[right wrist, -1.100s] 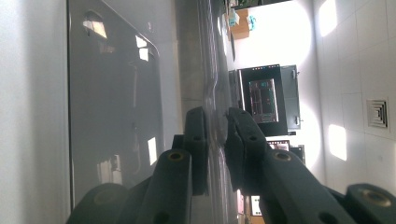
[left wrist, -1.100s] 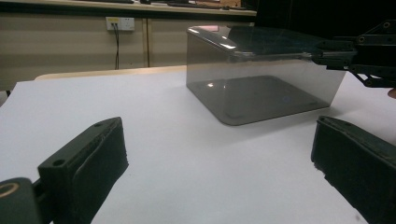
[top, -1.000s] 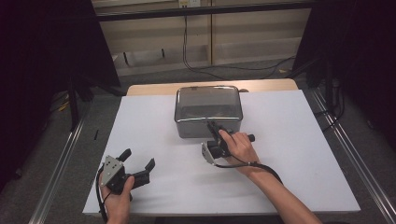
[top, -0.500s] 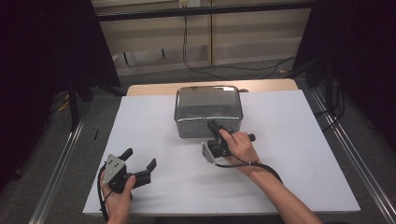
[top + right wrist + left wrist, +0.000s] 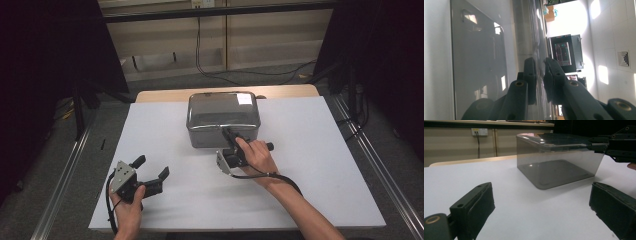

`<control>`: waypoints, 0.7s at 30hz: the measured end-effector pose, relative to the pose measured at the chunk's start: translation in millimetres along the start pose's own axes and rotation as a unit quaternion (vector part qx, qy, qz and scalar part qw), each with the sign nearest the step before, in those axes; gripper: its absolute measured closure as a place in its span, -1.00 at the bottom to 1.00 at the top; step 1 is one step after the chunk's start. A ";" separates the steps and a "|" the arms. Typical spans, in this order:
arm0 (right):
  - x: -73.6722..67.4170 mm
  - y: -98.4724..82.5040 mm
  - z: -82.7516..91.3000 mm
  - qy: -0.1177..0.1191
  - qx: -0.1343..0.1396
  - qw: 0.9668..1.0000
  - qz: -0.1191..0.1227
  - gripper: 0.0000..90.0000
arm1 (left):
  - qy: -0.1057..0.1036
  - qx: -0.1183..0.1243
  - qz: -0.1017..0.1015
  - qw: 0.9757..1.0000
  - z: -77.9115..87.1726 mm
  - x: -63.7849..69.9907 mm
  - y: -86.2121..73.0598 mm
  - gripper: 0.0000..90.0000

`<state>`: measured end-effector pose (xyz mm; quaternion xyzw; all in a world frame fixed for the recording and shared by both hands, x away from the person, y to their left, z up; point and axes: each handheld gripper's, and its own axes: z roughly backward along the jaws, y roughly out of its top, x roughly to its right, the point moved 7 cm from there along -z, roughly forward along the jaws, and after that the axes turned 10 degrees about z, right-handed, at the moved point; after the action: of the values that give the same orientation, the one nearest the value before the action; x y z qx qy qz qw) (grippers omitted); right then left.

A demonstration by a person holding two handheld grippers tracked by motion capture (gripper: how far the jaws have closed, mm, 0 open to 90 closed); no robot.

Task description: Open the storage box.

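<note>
At table centre, toward far edge: smoky translucent lidded box (image 5: 223, 119) on white tabletop (image 5: 310, 175). Right gripper (image 5: 228, 134) pinches lid rim at box's near edge, jaws pressed together on it. Left gripper (image 5: 152, 168) near front-left of table, jaws spread wide, holding nothing, well apart from box.

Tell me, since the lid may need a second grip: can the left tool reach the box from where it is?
Probably yes: the left tool is open, with bare table between it and the box.
</note>
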<state>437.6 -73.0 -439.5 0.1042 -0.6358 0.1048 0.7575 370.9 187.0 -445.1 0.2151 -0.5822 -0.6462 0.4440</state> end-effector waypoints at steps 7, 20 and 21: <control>2.5 0.1 0.4 -0.002 0.000 1.000 -0.003 0.77 | -0.013 -0.002 -0.011 1.000 -7.0 2.8 5.4 -0.91; 8.2 -0.1 0.2 -0.007 0.003 1.000 -0.007 0.78 | -0.021 0.001 -0.008 1.000 -28.4 -2.6 15.5 -0.96; 8.9 0.3 -0.1 -0.009 0.005 1.000 -0.005 0.78 | -0.021 0.000 -0.010 1.000 -30.1 -2.8 16.1 -0.96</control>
<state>439.1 -72.5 -430.7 0.1120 -0.6417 0.1037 0.7516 401.5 173.6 -437.6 0.2070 -0.5891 -0.6553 0.4250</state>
